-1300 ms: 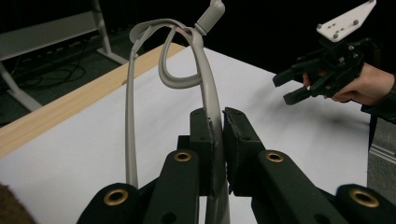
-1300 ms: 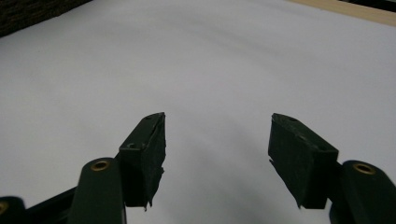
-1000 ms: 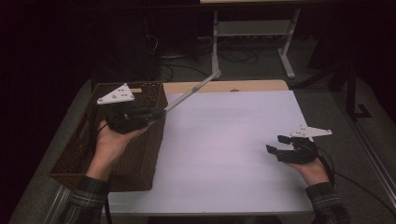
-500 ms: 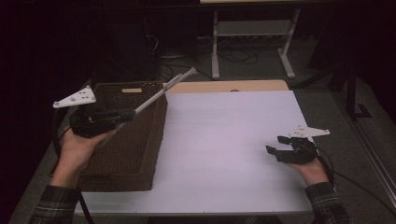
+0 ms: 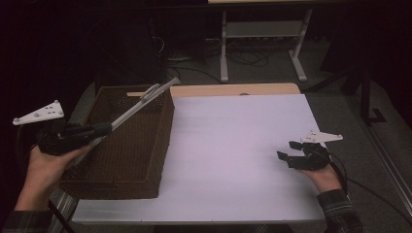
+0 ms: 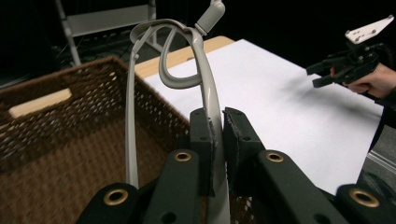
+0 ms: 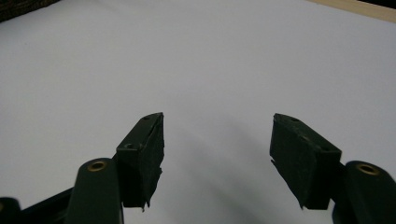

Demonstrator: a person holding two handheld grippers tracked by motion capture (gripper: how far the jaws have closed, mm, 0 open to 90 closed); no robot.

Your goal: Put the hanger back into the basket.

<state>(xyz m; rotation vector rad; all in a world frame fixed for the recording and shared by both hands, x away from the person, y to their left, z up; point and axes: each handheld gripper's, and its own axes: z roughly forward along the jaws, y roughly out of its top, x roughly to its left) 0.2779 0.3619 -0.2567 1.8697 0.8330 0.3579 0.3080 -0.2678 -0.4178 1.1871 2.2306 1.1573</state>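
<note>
Dim lab: cabled floor (image 5: 252, 63), metal stand (image 5: 262, 36)

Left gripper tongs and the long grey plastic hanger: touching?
Touching. In the left gripper view the left gripper tongs are shut on the long grey plastic hanger, both pads pressed against it.

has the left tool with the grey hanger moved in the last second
Yes. The left tool, clamped on the grey plastic hanger, has drawn toward the left side of the view: it was over the brown wicker basket and is now by its left rim.
</note>
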